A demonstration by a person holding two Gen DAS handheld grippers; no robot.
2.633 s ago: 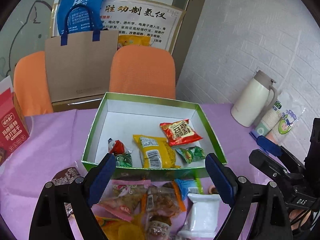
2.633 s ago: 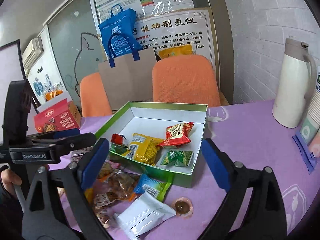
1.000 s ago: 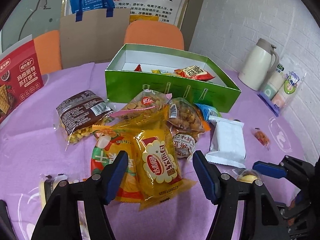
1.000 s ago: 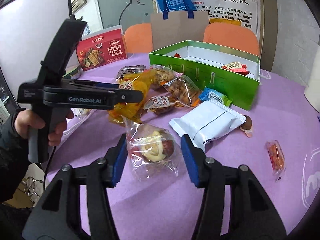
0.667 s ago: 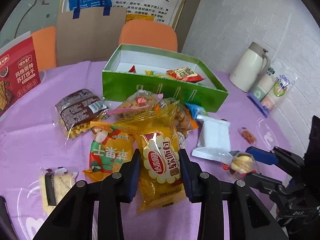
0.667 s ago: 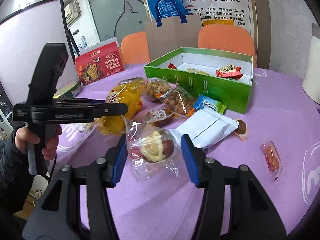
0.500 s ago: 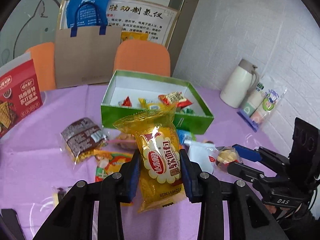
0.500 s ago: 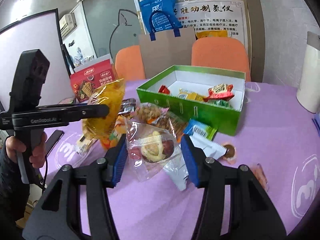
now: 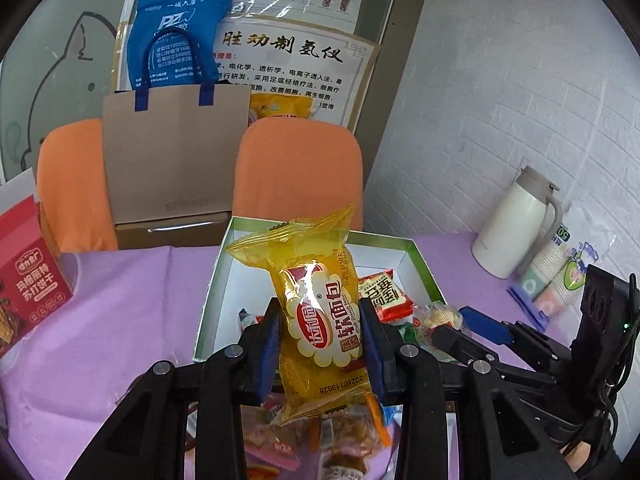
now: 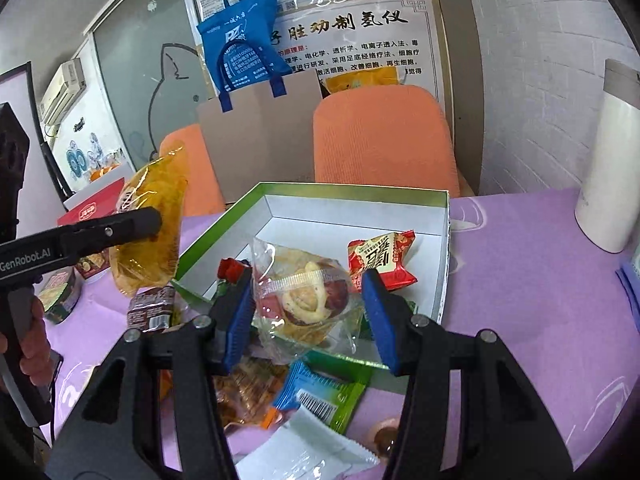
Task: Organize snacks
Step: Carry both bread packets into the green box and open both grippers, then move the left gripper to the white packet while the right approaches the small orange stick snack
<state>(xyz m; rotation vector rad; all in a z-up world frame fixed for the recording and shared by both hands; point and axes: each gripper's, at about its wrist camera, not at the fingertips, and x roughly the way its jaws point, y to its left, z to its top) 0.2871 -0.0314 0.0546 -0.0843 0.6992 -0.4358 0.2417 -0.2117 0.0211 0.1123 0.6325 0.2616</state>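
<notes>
Snacks (image 10: 244, 392) partly sorted: some in the green box (image 10: 445, 240), several on the bench (image 10: 540, 280).
Left gripper (image 9: 320, 344) fingers clamp a yellow bag (image 9: 316, 300); right gripper (image 10: 306, 316) fingers clamp a clear pack (image 10: 304, 300) over the box.

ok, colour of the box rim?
Green rim on the box, white inside. Clearest in the right wrist view.

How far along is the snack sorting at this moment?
Partly done. A red packet and a few small snacks already lie in the green box. In hand: the left tongs grip a yellow bread packet, the right tongs a clear pastry bag, both near the box. Several packets, including a white one, remain on the purple tablecloth.
</notes>
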